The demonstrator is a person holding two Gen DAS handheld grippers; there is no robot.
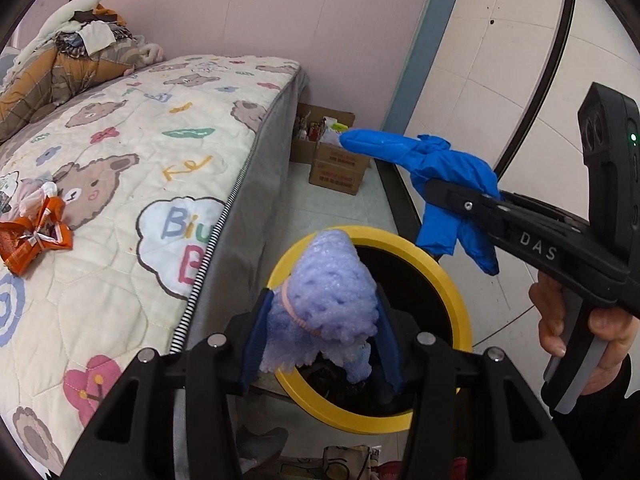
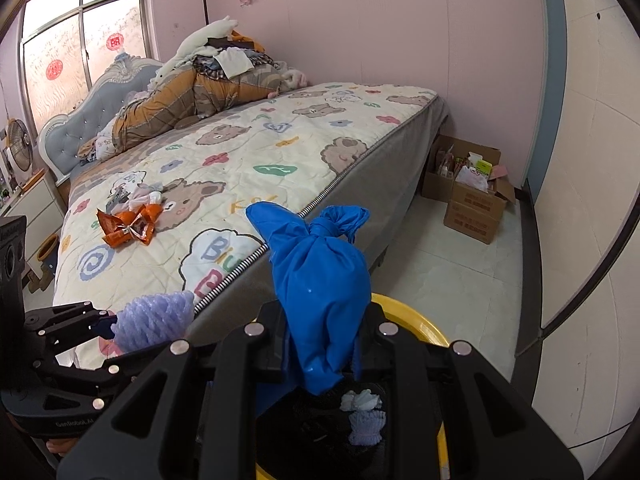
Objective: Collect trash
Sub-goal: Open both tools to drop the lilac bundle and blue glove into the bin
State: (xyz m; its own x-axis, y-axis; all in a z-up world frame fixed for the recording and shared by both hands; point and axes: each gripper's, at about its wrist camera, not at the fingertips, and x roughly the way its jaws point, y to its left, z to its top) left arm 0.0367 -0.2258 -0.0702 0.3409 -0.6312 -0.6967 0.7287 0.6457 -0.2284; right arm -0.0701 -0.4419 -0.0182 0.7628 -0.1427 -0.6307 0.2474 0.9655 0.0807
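While both grippers hover over the yellow-rimmed bin point(image 1: 456, 292), the left gripper point(image 1: 320, 320) clamps one purple foam net point(image 1: 324, 300), the right gripper point(image 2: 324, 344) one knotted blue bag point(image 2: 320, 280).

Pink walls point(image 2: 360, 40), pale tiled floor point(image 2: 452, 272). Bed point(image 2: 280, 148) stood against the wall, daylit window point(image 2: 80, 40) behind its headboard point(image 2: 80, 128). Cardboard boxes point(image 2: 472, 204) sat at its foot.

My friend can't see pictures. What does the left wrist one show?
The left gripper holds purple foam netting over a yellow-rimmed bin. Beside it, the right gripper holds a blue glove, next to a bed.
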